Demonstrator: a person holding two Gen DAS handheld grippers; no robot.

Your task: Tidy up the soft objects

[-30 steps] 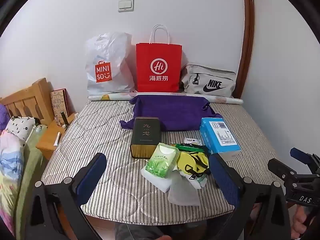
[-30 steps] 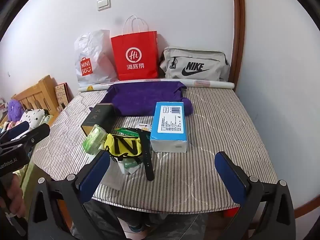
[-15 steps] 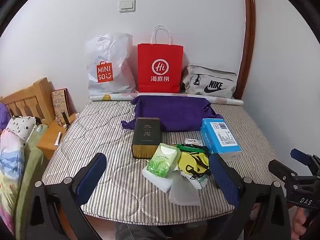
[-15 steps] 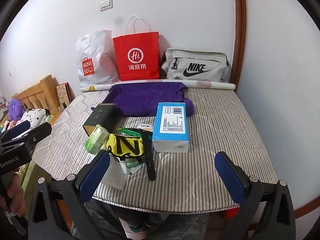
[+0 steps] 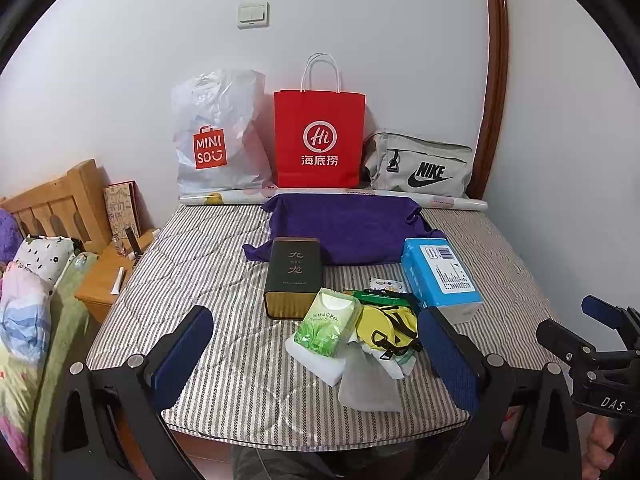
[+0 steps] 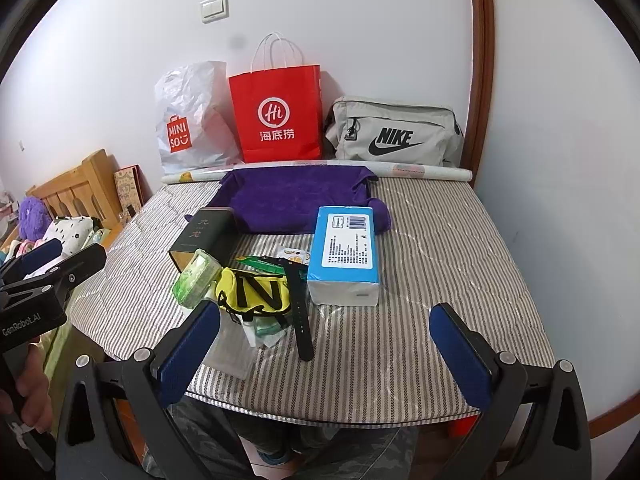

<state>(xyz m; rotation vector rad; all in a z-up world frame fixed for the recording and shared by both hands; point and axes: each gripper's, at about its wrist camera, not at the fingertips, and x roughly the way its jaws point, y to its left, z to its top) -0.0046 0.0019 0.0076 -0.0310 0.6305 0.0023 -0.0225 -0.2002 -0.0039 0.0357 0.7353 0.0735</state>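
Two hand-held tools hover at the near edge of a striped mattress (image 5: pixel 208 264), both with jaws spread wide and holding nothing. The left tool (image 5: pixel 316 352) frames a loose heap of soft items just ahead of its fingers: a green tissue pack (image 5: pixel 326 322) lying on a white folded cloth (image 5: pixel 316 360), and touching its right side a yellow pouch (image 5: pixel 386 326) with black straps. In the right wrist view, the right tool (image 6: pixel 324 352) sits nearer the mattress's right half, so the yellow pouch (image 6: pixel 256 290) and the tissue pack (image 6: pixel 196 280) lie ahead of its left finger (image 6: pixel 188 352), while a black strap (image 6: pixel 300 316) trails toward the gap between the fingers. A dark tea tin (image 5: pixel 294 276) stands just behind the heap, and a blue box (image 5: pixel 440 278) lies to its right. Farther back a purple towel (image 5: pixel 348 232) is spread flat. Against the wall stand a Miniso plastic bag (image 5: pixel 218 136), a red paper bag (image 5: pixel 319 140) and a grey Nike bag (image 5: pixel 420 164).
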